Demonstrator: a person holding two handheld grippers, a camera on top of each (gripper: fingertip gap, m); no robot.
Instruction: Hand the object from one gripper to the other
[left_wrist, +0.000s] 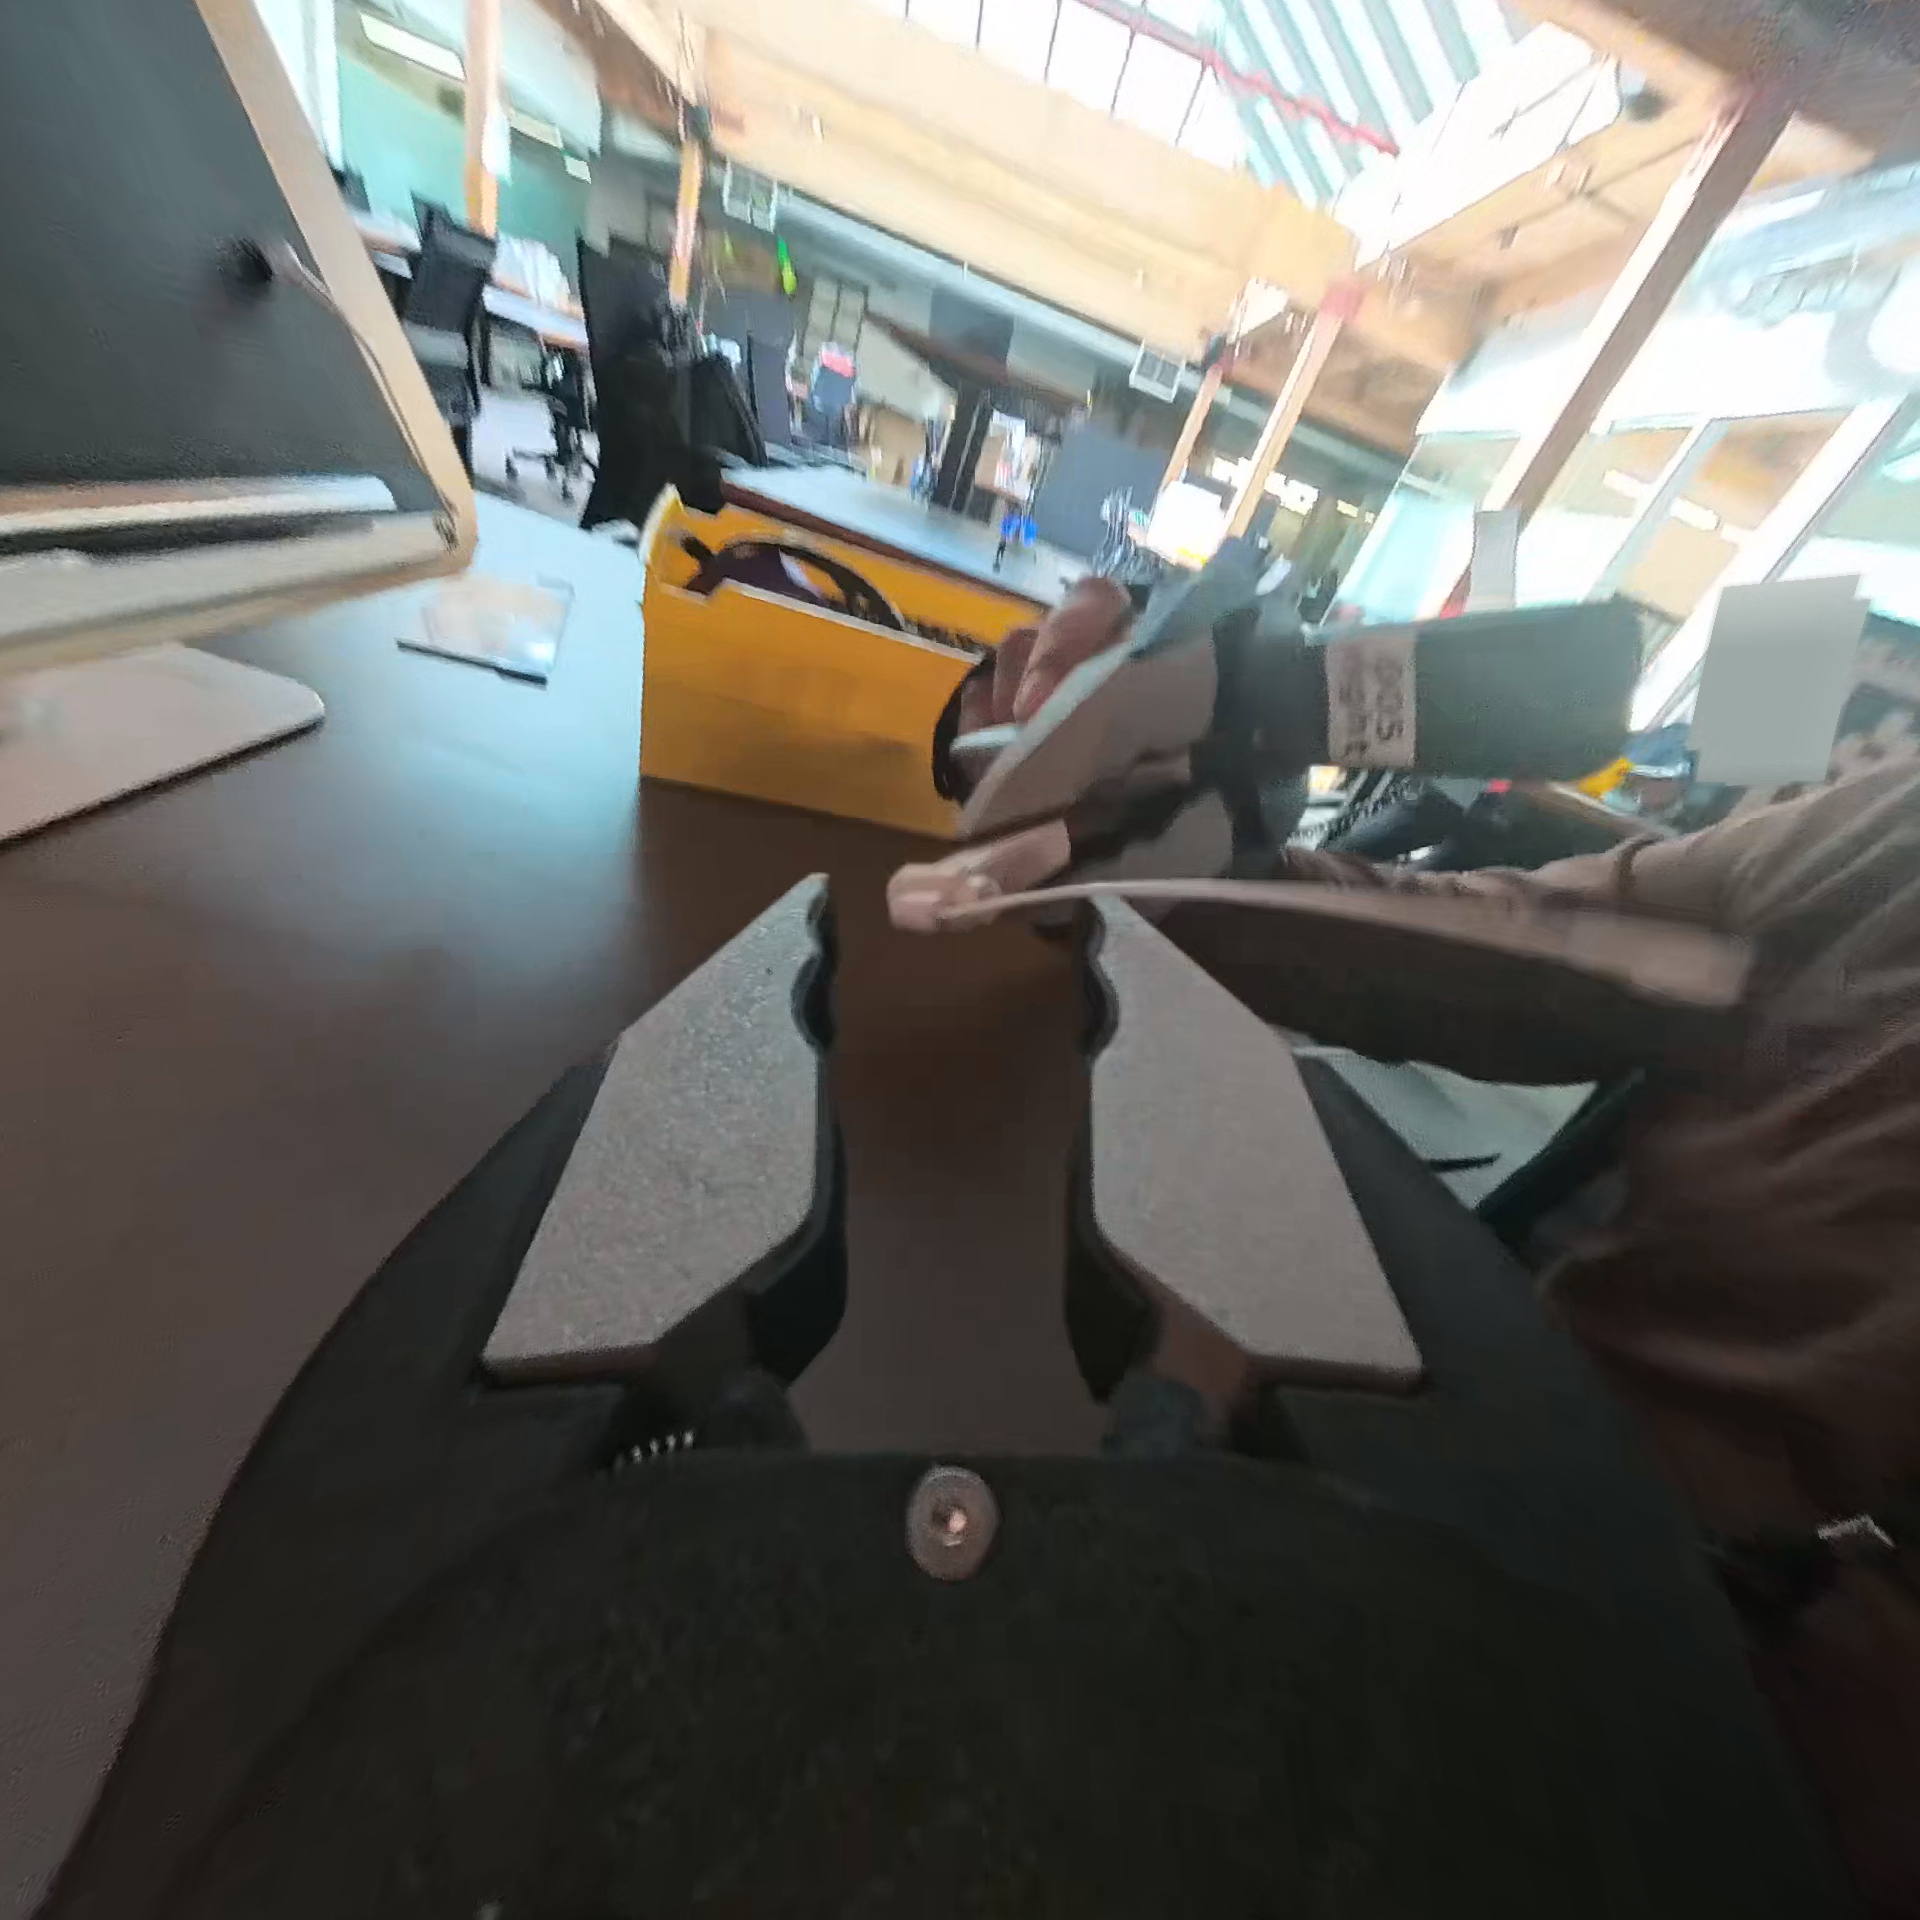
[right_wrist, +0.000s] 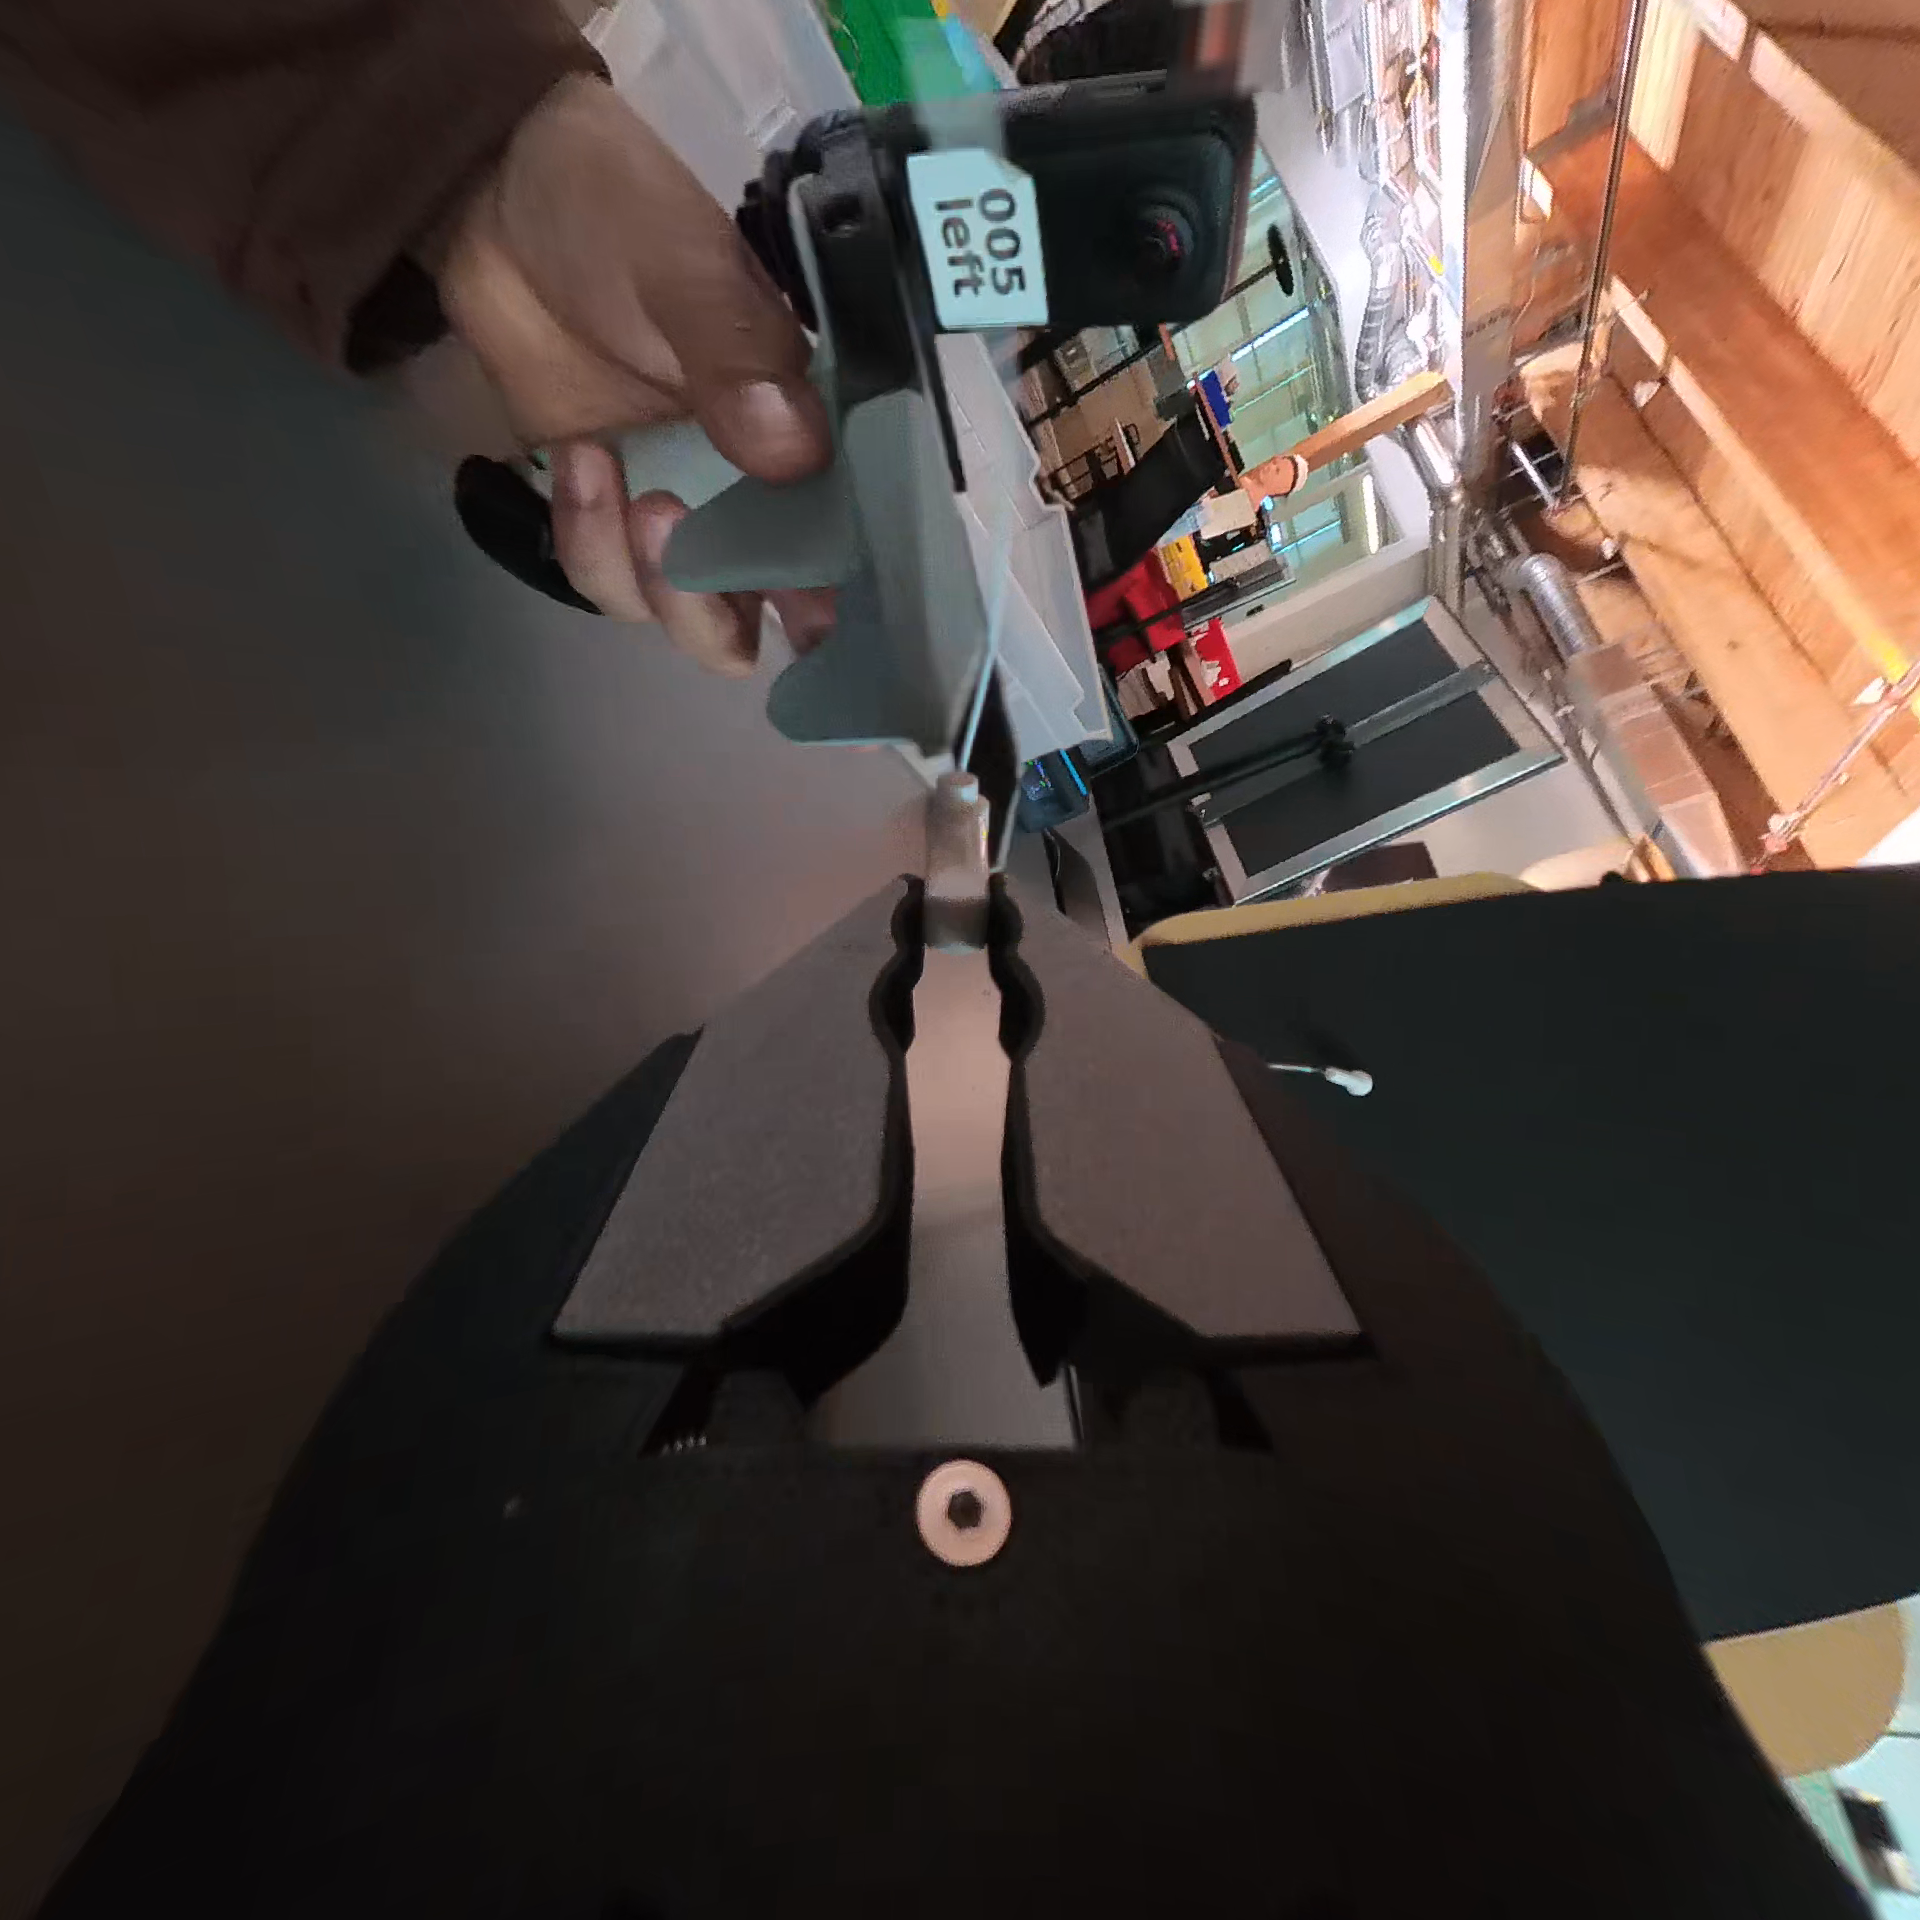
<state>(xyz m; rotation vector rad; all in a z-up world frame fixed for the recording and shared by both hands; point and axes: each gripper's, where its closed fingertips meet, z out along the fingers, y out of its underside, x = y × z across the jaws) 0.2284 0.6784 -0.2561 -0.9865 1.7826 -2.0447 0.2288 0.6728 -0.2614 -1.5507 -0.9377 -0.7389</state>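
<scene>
A small whitish plug (right_wrist: 956, 894) on a thin white cable (right_wrist: 982, 686) is pinched between the tips of my right gripper (right_wrist: 954, 904), which is shut on it. In the left wrist view the same plug (left_wrist: 935, 899) hangs over the dark table, just ahead of the gap of my left gripper (left_wrist: 961, 902). The left gripper's jaws stand wide apart and hold nothing. The right gripper (left_wrist: 987, 909) reaches in from the right, turned on its side, held by a hand (left_wrist: 1049, 644). In the right wrist view the left gripper (right_wrist: 914, 727) hangs just above the plug.
A yellow box (left_wrist: 790, 707) stands on the dark table (left_wrist: 416, 987) behind the plug. A monitor (left_wrist: 177, 312) on a silver stand (left_wrist: 135, 727) is at the left. A person's brown sleeve (left_wrist: 1766, 1091) fills the right side. Left and right tips are no more than a few centimetres apart.
</scene>
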